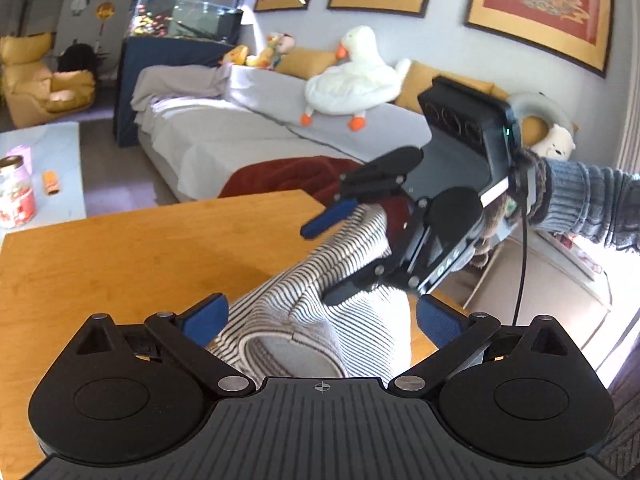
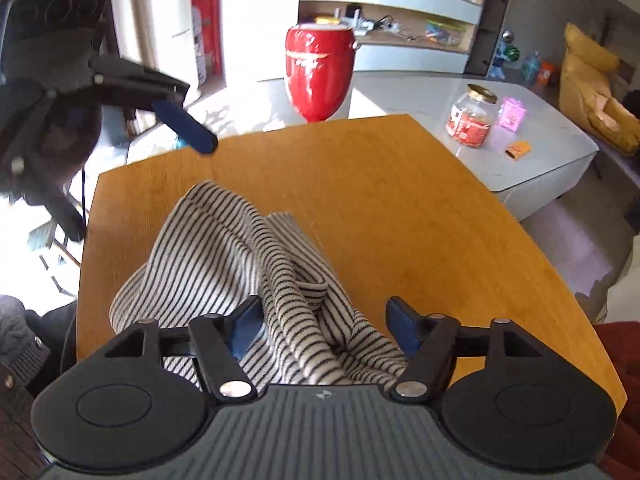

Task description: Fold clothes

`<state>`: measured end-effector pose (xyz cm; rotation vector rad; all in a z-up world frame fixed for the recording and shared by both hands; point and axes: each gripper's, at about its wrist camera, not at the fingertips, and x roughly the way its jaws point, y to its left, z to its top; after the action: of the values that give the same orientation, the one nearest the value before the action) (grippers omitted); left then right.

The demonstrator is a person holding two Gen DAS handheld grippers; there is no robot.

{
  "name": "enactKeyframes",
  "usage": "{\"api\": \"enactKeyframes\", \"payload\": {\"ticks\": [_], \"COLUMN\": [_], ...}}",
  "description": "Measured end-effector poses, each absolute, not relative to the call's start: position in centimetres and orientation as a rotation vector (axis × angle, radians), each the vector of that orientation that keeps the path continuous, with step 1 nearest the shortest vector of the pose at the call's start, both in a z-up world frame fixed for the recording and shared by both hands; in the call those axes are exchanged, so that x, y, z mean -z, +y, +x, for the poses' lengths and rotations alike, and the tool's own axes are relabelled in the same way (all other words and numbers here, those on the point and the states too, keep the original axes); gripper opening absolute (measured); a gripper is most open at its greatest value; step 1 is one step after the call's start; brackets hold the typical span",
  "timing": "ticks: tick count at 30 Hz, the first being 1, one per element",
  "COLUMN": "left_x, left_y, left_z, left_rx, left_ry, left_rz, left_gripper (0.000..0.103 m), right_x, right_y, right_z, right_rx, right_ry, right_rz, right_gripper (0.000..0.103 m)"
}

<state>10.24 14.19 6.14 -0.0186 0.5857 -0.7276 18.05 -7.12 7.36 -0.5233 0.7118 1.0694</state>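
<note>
A black-and-white striped garment (image 1: 320, 312) lies bunched on the wooden table (image 1: 140, 256). My left gripper (image 1: 320, 320) is open, its blue pads on either side of the cloth. My right gripper (image 1: 320, 260) shows opposite it in the left wrist view, open, with the cloth between its jaws. In the right wrist view the garment (image 2: 240, 264) runs from the table (image 2: 380, 208) up between the open pads of the right gripper (image 2: 324, 328). The left gripper (image 2: 136, 172) hangs open at the upper left, off the cloth.
A red drum-shaped stool (image 2: 318, 72) stands beyond the table. A low white table (image 2: 532, 152) holds a glass jar (image 2: 472, 120) and small items. A sofa (image 1: 256, 120) with a plush goose (image 1: 352, 80) and a red blanket (image 1: 288, 176) lies past the table's far edge.
</note>
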Motion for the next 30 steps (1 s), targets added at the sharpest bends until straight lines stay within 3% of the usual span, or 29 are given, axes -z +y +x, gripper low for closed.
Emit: {"api": "enactKeyframes", "payload": {"ticks": [5, 9, 10, 11, 23, 29, 30], "left_x": [-2.6, 0.4, 0.7, 0.8, -4.6, -0.6, 0.1], "left_y": [12.7, 13.6, 13.9, 14.0, 13.7, 12.6, 13.0], "left_z": [14.0, 16.6, 16.9, 17.0, 15.8, 18.4, 18.7], "left_rx": [0.640, 0.564, 0.563, 0.563, 0.673, 0.675, 0.673], "left_ry": [0.677, 0.780, 0.793, 0.800, 0.653, 0.782, 0.804], "left_rz": [0.028, -0.008, -0.026, -0.041, -0.016, -0.057, -0.091], "left_gripper": [0.102, 0.103, 0.103, 0.103, 0.103, 0.103, 0.103], "right_x": [-7.3, -1.8, -1.3, -1.1, -4.0, -0.6, 0.4], "right_y": [-10.3, -10.0, -10.0, -10.0, -16.6, -18.9, -18.6], "right_z": [19.8, 21.6, 21.8, 21.9, 17.4, 14.6, 14.5], "right_rx": [-0.816, -0.596, -0.575, -0.558, -0.497, -0.532, -0.545], "right_ry": [0.697, 0.786, 0.789, 0.787, 0.879, 1.074, 1.109], "right_rz": [-0.444, -0.484, -0.467, -0.442, 0.063, 0.418, 0.463], "right_gripper": [0.088, 0.089, 0.093, 0.103, 0.103, 0.102, 0.095]}}
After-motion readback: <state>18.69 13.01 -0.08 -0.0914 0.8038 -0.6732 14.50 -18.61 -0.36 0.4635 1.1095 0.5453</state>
